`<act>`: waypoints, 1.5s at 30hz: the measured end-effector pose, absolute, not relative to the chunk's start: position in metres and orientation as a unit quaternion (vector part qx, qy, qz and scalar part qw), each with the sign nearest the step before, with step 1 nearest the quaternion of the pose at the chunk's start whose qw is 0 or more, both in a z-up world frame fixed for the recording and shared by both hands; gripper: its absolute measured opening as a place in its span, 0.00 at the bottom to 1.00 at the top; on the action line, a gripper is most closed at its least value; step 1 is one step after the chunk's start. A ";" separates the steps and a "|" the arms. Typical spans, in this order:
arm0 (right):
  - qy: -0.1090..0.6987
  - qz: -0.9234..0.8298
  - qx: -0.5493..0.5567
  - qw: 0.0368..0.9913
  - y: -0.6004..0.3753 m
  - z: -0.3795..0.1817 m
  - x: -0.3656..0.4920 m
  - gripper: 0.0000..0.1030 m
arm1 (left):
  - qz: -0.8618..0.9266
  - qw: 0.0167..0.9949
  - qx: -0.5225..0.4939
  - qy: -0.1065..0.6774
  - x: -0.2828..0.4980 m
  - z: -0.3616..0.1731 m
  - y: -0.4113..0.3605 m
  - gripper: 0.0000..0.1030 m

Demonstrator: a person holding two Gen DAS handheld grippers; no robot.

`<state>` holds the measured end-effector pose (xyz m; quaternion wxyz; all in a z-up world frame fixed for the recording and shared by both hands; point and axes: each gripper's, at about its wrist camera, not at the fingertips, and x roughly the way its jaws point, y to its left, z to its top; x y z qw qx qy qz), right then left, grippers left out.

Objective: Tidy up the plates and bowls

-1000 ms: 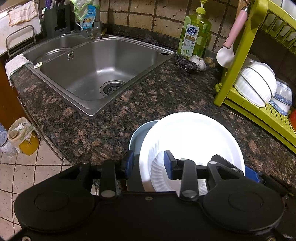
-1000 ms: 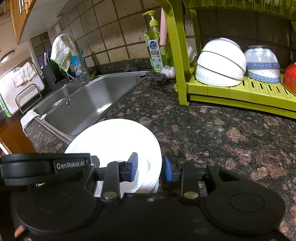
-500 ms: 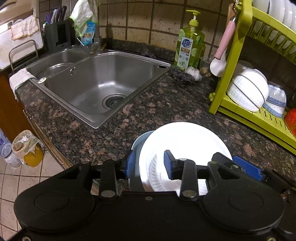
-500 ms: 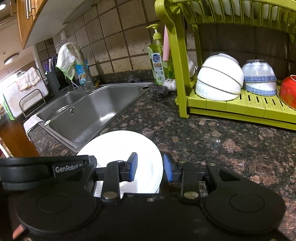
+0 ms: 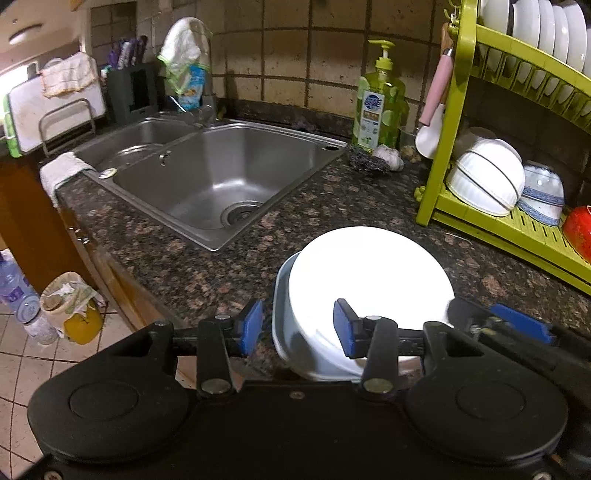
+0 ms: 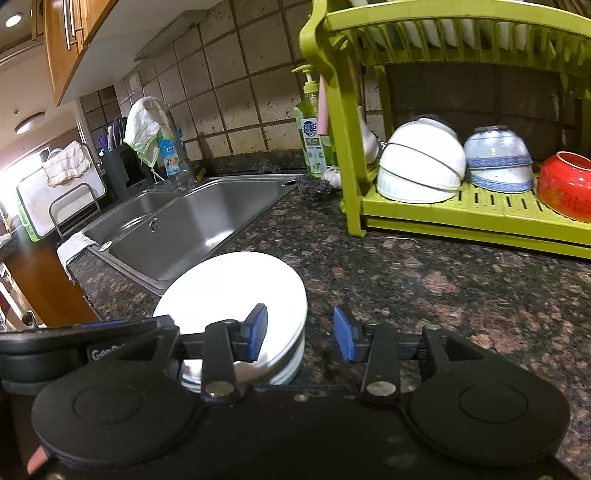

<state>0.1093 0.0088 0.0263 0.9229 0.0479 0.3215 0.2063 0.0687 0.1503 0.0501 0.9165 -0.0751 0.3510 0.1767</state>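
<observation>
A stack of white plates sits on the dark granite counter near its front edge, just right of the sink's front right corner. The top plate is white; a pale grey-blue one shows beneath it at the left.

The left gripper is parted, its blue pads straddling the stack's left rim; whether they touch it cannot be told. The right gripper is also parted, with its left pad over the stack's right edge and its right pad over bare counter, gripping nothing.

The green dish rack stands toward the counter's back right. On its lower shelf lie two nested white bowls turned mouth-down and tilted, a blue-and-white patterned bowl just beside them, and a red bowl at the right end. Its upper tier holds a row of white plates on edge.

The steel double sink is empty in its larger basin. A green soap bottle stands at the counter's back edge between sink and rack, with a dark scouring pad before it.
</observation>
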 end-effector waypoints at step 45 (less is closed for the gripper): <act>0.244 0.205 -0.025 0.947 -0.035 0.028 0.038 0.55 | 0.188 0.931 -0.045 0.309 0.023 0.015 0.116 0.56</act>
